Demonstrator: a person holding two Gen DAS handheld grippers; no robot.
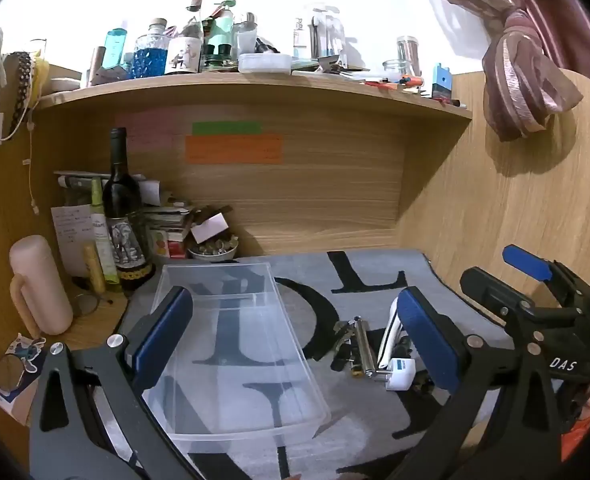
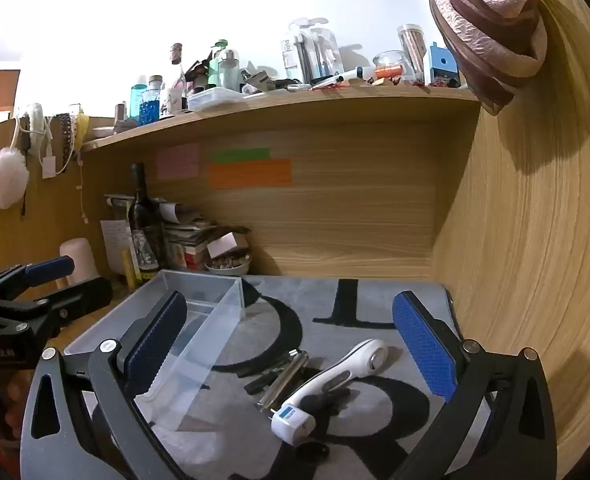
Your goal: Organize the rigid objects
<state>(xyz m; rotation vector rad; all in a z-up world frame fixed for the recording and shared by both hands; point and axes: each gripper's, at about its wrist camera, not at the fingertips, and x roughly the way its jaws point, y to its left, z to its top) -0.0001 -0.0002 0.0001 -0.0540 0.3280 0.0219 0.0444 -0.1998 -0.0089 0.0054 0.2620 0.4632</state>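
The wooden desk alcove point(image 1: 315, 200) fills both views, its side walls cut off by the dark fisheye rim. The cluttered upper shelf point(image 1: 255, 84) carries bottles and jars too small and washed out against the bright wall to tell apart. A grey mat point(image 2: 375, 320) with large black letters covers the desk at lower centre; the letters are partly hidden by what lies on it.

The clear plastic bin point(image 1: 235, 340) sits lower centre-left in the left wrist view with nothing inside, its near end covered by the gripper frame. A small bowl point(image 1: 213, 250) at the back left holds little roundish pieces that cannot be identified.

The left gripper point(image 1: 295, 344) has its blue pads spread wide around the bin, grasping nothing. The right gripper point(image 2: 291, 344) is likewise released, its pads wide apart over the loose items at lower centre of its view: a white-handled tool point(image 2: 343, 376), a white plug adapter point(image 2: 295, 422) touching its near end, a metal roller-like piece point(image 2: 283, 380) just beside, and dark small parts underneath that are hard to make out.
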